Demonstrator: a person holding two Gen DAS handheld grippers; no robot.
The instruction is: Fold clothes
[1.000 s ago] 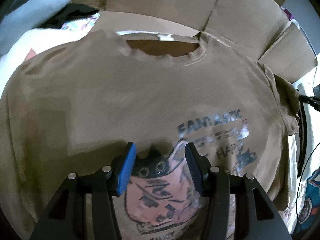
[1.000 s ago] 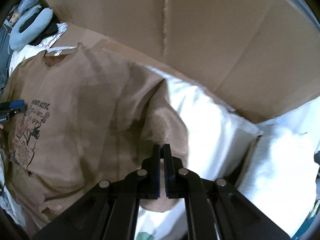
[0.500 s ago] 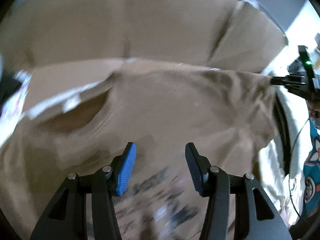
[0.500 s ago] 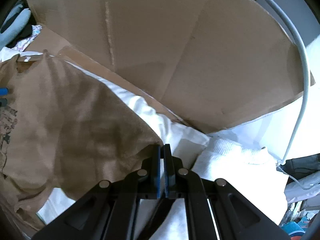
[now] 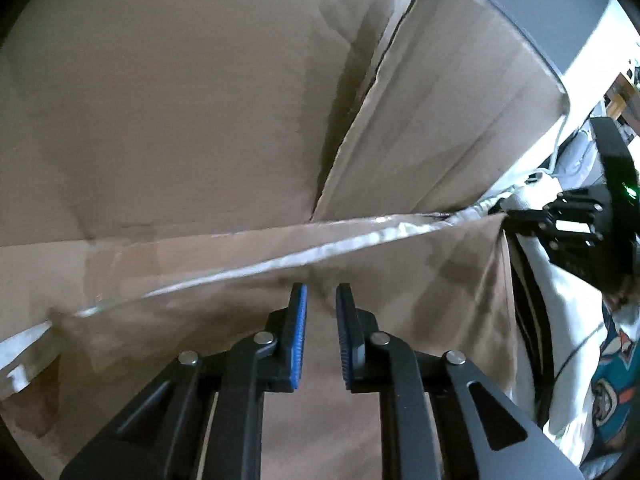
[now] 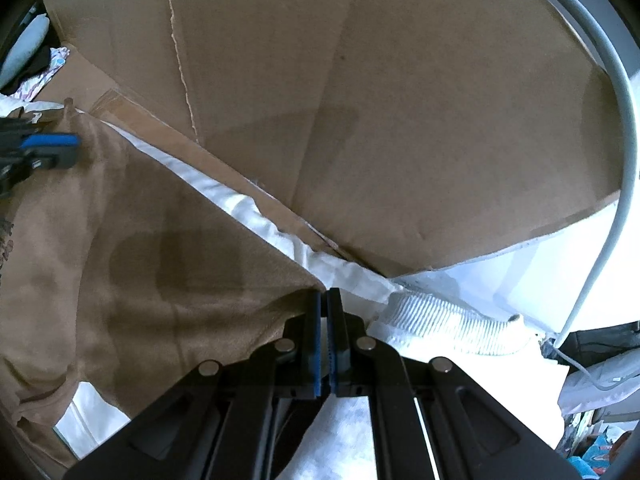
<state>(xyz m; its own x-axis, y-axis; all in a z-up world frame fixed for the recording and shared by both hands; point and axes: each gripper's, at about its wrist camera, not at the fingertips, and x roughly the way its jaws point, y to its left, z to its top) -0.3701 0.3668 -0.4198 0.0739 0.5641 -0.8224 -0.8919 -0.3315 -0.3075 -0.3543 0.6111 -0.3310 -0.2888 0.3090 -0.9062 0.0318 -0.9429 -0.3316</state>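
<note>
A brown T-shirt (image 5: 420,280) is stretched out flat, its shoulder edge pulled taut; it also fills the left of the right wrist view (image 6: 160,260). My left gripper (image 5: 321,292) sits over the shirt's upper edge with a narrow gap between its blue pads; no cloth shows between them. It also shows at the far left of the right wrist view (image 6: 52,146). My right gripper (image 6: 324,294) is shut on the shirt's sleeve corner, and appears at the right of the left wrist view (image 5: 516,216) pulling that corner.
Tall cardboard sheets (image 5: 240,100) stand right behind the shirt (image 6: 400,100). White bedding (image 6: 360,276) and a ribbed white garment (image 6: 448,332) lie under and right of the shirt. A grey cable (image 6: 620,120) arcs at the right. A teal printed cloth (image 5: 612,364) lies lower right.
My left gripper moved up from the printed chest to the shoulder edge and its jaws narrowed. My right gripper pulled the sleeve corner outward, drawing the edge taut.
</note>
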